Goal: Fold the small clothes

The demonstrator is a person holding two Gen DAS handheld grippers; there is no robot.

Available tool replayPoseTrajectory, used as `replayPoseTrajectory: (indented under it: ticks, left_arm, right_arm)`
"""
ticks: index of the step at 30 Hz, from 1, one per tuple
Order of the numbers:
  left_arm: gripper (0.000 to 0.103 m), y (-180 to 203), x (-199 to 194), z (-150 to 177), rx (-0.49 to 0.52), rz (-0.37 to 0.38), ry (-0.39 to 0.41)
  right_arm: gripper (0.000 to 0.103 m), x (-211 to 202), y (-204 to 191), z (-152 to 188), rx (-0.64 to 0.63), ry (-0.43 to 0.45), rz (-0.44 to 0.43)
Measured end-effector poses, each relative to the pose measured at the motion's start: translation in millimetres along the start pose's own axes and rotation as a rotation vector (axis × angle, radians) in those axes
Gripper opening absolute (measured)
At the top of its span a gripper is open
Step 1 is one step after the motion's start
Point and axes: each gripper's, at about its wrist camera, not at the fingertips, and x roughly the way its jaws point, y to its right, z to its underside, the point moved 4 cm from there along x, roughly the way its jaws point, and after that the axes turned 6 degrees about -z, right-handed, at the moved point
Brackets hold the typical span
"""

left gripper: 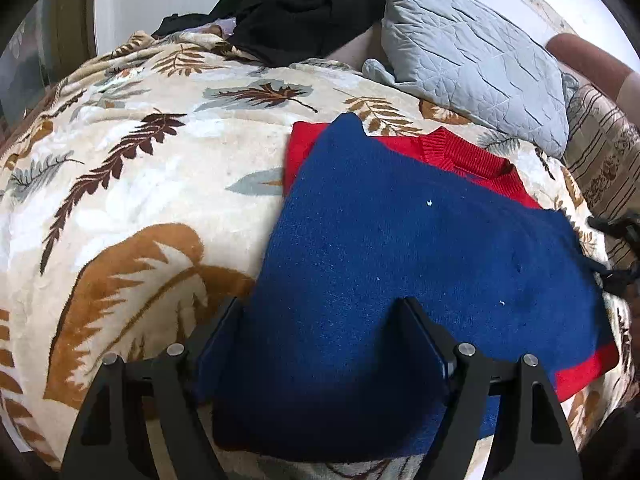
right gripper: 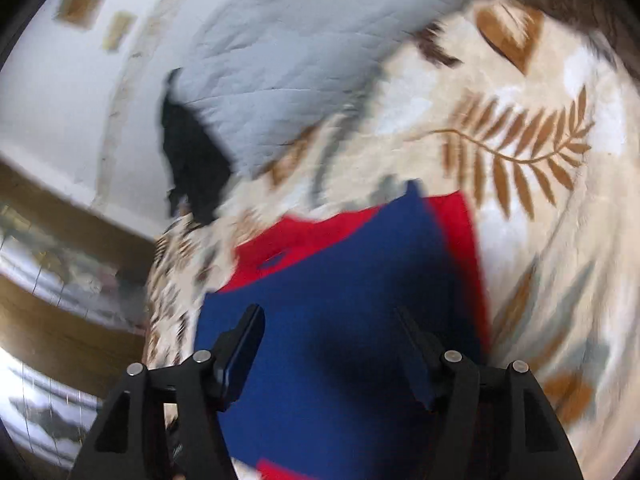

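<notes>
Blue knit panel of a red-and-blue sweater [left gripper: 400, 248], folded and lying flat on a cream fleece blanket [left gripper: 140, 152] printed with brown and grey leaves. Red ribbed collar [left gripper: 460, 152] shows at about 1 o'clock of the blue panel in the left wrist view; a red strip shows at its 4 o'clock edge.

Left gripper [left gripper: 320, 304]: fingers spread wide over the near edge of the sweater, cloth seen between them, pads not pressing on it.

Right gripper [right gripper: 332, 312]: fingers apart above the blue panel [right gripper: 340, 280]; picture blurred, no grip visible.

Grey quilted pillow [left gripper: 472, 68]: at 1 o'clock from the sweater, near it.

Black garment heap [left gripper: 304, 4]: at 12 o'clock, well apart, at the far side of the blanket.

Striped patterned fabric [left gripper: 600, 168]: at 3 o'clock, beside the pillow.
</notes>
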Motion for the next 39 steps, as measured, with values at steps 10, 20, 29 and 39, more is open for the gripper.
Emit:
replayPoseTrajectory:
  ticks: [10,20,29,39]
  left_arm:
    - [0.082,1,1,2,0.015,-0.002,0.005]
    - [0.082,-2,-32,-6,-0.021,-0.031,0.136]
    - [0.082,32,-51,2,0.071,0.026,0.152]
    - [0.082,43,-48,14,0.113,0.025,0.105]
  right_arm:
    - [0.067,-11,25,-1,0.074,0.051,-0.032]
    - [0.069,-100,-6,85,-0.002,0.140,-0.096]
    - [0.070,-84,27,163,0.151,0.057,-0.145]
    - [0.071,-64,38,143,0.263,0.112,-0.174]
